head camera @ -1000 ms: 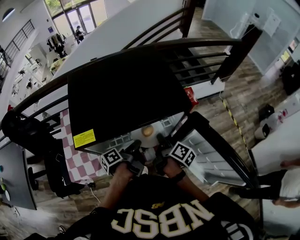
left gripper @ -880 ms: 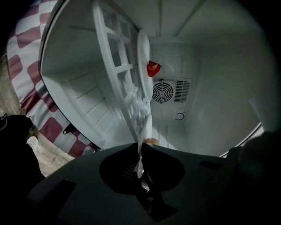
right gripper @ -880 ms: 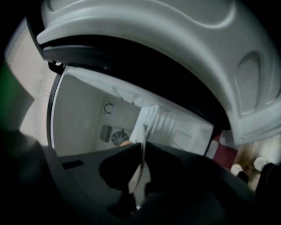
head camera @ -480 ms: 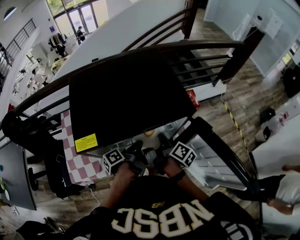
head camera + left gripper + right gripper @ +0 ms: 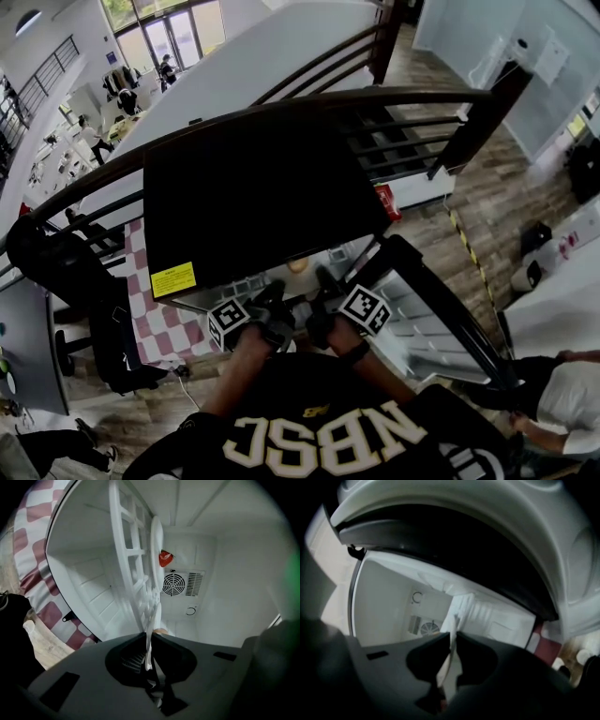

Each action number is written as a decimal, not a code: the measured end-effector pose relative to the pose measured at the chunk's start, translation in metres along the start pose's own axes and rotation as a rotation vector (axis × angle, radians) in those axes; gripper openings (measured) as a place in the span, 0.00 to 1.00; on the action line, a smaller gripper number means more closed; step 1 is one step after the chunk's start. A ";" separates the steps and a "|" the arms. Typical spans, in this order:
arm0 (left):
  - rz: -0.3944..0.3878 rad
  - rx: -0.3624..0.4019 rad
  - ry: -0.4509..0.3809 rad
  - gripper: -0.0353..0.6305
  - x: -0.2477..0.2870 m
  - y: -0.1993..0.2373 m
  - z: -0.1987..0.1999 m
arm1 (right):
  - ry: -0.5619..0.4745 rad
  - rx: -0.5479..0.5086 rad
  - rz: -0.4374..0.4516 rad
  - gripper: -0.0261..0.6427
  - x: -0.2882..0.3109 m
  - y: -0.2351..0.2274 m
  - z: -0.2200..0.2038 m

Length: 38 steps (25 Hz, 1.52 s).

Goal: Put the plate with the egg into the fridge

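The white plate [image 5: 151,620] is seen edge-on between both pairs of jaws, inside the open fridge [image 5: 253,187]. My left gripper [image 5: 149,641] is shut on the plate's rim, with a bit of the egg [image 5: 161,631] showing just past it. My right gripper [image 5: 452,639] is shut on the plate's [image 5: 451,634] opposite rim. In the head view the left gripper [image 5: 277,298] and right gripper [image 5: 322,289] sit side by side at the fridge mouth. Only a sliver of egg [image 5: 298,265] shows under the black top.
The fridge door [image 5: 427,309] hangs open at the right. Inside are a white wire shelf [image 5: 136,569], a round fan grille [image 5: 174,584] on the back wall and a small red thing [image 5: 164,558]. A red-checked cloth [image 5: 155,319] lies left of the fridge. A person [image 5: 562,394] stands at the lower right.
Less of the plate and egg shows under the fridge's top than a second ago. Both grippers stay almost in place, still on the plate.
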<state>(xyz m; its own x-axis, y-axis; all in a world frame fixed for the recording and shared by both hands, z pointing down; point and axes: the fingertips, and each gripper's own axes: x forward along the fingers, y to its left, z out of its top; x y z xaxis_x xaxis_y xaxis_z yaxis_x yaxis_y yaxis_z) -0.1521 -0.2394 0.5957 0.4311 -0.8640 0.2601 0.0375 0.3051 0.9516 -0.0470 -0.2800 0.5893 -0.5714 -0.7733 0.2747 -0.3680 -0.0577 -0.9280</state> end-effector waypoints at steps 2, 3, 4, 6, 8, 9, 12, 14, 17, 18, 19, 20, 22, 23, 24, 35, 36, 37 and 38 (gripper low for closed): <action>-0.009 0.004 -0.005 0.11 -0.001 0.000 0.001 | 0.006 -0.018 0.021 0.10 0.000 0.002 0.000; -0.010 0.006 -0.003 0.11 -0.001 -0.001 0.001 | 0.011 -0.028 0.029 0.11 0.000 0.003 0.000; -0.012 0.009 0.001 0.14 -0.001 -0.001 0.000 | 0.017 -0.035 0.036 0.14 -0.001 0.004 -0.001; -0.025 0.010 0.013 0.22 -0.001 -0.001 -0.004 | 0.041 -0.039 0.049 0.26 -0.002 0.006 -0.004; -0.042 0.010 0.021 0.25 -0.002 -0.002 -0.009 | 0.061 -0.035 0.057 0.30 -0.005 0.005 -0.009; -0.047 0.010 0.023 0.27 -0.004 -0.002 -0.011 | 0.064 -0.034 0.059 0.30 -0.008 0.005 -0.010; -0.053 0.001 0.023 0.29 -0.012 -0.003 -0.020 | 0.065 -0.024 0.069 0.30 -0.017 0.004 -0.013; -0.049 -0.005 0.020 0.29 -0.018 0.001 -0.025 | 0.068 -0.013 0.078 0.30 -0.025 0.004 -0.014; -0.067 0.008 0.012 0.29 -0.029 -0.004 -0.032 | 0.081 0.004 0.091 0.30 -0.036 0.004 -0.017; -0.079 0.012 0.011 0.29 -0.032 -0.008 -0.034 | 0.088 0.010 0.097 0.30 -0.039 0.004 -0.020; -0.089 0.017 0.012 0.29 -0.035 -0.010 -0.036 | 0.096 0.017 0.104 0.30 -0.042 0.004 -0.022; -0.096 0.022 0.015 0.29 -0.038 -0.011 -0.038 | 0.105 0.025 0.110 0.30 -0.044 0.004 -0.025; -0.103 0.033 0.015 0.29 -0.044 -0.012 -0.041 | 0.123 0.038 0.122 0.30 -0.048 0.004 -0.032; -0.106 0.041 0.014 0.29 -0.047 -0.013 -0.043 | 0.134 0.041 0.126 0.30 -0.049 0.004 -0.036; -0.109 0.053 0.014 0.29 -0.051 -0.014 -0.044 | 0.147 0.039 0.132 0.30 -0.051 0.005 -0.040; -0.034 0.453 0.027 0.29 -0.071 -0.011 -0.050 | 0.144 -0.406 0.136 0.30 -0.065 0.014 -0.041; -0.031 0.458 0.031 0.29 -0.071 -0.009 -0.052 | 0.149 -0.402 0.133 0.30 -0.066 0.012 -0.041; -0.028 0.455 0.036 0.29 -0.070 -0.007 -0.053 | 0.158 -0.376 0.135 0.30 -0.066 0.011 -0.042; -0.024 0.449 0.042 0.29 -0.068 -0.004 -0.055 | 0.169 -0.341 0.139 0.30 -0.065 0.011 -0.044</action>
<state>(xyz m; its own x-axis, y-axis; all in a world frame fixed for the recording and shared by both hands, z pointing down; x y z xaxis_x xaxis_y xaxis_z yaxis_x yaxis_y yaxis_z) -0.1324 -0.1596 0.5654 0.4714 -0.8489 0.2389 -0.3430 0.0731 0.9365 -0.0462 -0.2020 0.5728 -0.7350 -0.6424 0.2169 -0.4849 0.2745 -0.8304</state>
